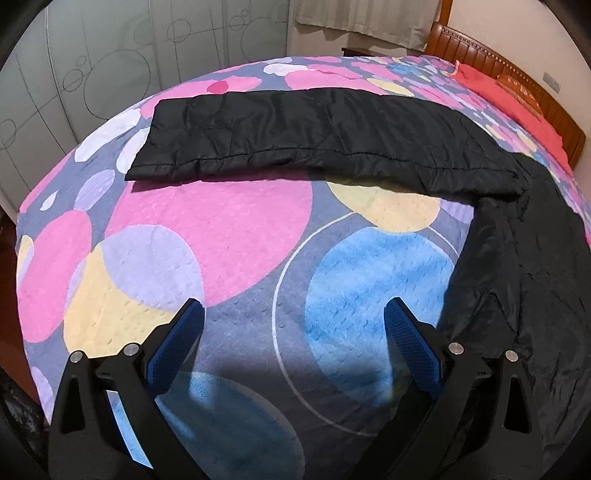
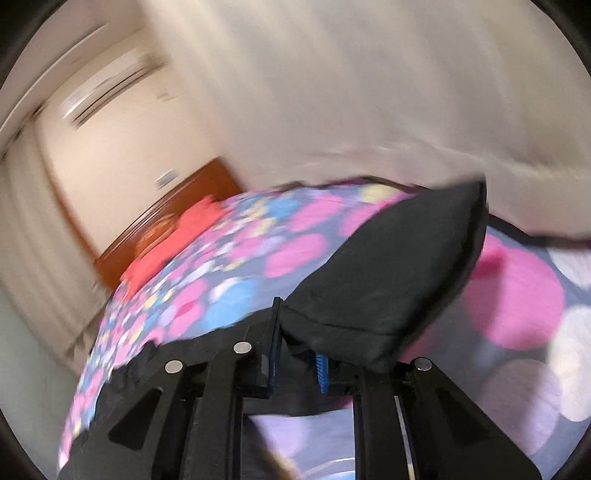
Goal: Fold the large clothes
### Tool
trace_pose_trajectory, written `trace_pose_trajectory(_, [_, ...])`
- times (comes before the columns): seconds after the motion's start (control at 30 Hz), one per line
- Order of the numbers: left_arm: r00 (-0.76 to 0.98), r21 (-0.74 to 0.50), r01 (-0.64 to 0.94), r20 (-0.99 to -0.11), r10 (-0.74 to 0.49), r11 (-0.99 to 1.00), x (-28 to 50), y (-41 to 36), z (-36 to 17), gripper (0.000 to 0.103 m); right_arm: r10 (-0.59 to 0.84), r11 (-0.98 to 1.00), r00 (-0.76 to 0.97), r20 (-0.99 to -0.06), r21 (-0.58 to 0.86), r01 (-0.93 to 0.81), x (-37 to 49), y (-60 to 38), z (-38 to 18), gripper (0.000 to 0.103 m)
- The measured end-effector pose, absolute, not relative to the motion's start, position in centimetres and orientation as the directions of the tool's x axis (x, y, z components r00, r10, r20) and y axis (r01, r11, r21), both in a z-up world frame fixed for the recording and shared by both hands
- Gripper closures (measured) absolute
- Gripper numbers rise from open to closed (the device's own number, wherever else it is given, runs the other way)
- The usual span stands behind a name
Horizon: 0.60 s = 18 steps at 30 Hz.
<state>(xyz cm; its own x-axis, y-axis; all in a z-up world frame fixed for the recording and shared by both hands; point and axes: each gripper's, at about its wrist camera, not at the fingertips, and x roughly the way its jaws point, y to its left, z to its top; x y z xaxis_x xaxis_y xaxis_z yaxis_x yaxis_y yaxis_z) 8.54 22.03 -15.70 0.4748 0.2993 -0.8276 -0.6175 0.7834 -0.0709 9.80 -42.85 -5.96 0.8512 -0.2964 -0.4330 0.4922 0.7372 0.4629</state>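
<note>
A large black padded garment [image 1: 314, 133] lies on the bed. One long part stretches across the far side, and the rest spreads down the right edge [image 1: 517, 277]. My left gripper [image 1: 293, 306] hovers open over bare bedspread, its blue pads [image 1: 181, 339] wide apart with nothing between them; the cloth lies just right of its right finger. In the blurred right wrist view my right gripper [image 2: 295, 332] is shut on a fold of the black garment [image 2: 388, 277]. That fold hangs raised above the bed, right of the jaws.
The bedspread [image 1: 221, 229] has pink, blue and yellow circles. A red cover [image 1: 498, 92] lies by the wooden headboard [image 1: 480, 55]. Wardrobe doors [image 1: 110, 55] stand beyond the bed's far left edge and a curtain [image 1: 369, 18] hangs behind. An air conditioner [image 2: 103, 92] is on the wall.
</note>
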Motion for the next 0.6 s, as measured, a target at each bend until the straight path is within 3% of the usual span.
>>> trace_pose_trajectory(0.3, [0.485,-0.067,-0.613,-0.819,0.308,0.787,8.7,22.0,-16.2,0.003,-0.046,0.913,0.899,-0.436,0.346,0.215,19.4,-27.7,-2.9,0.087])
trace_pose_trajectory(0.6, [0.49,-0.061,-0.615,-0.811,0.32,0.786,8.8,21.8,-16.5,0.003,0.144,0.969,0.848,-0.51,0.246,-0.017,25.9,-14.8,-5.1,0.087])
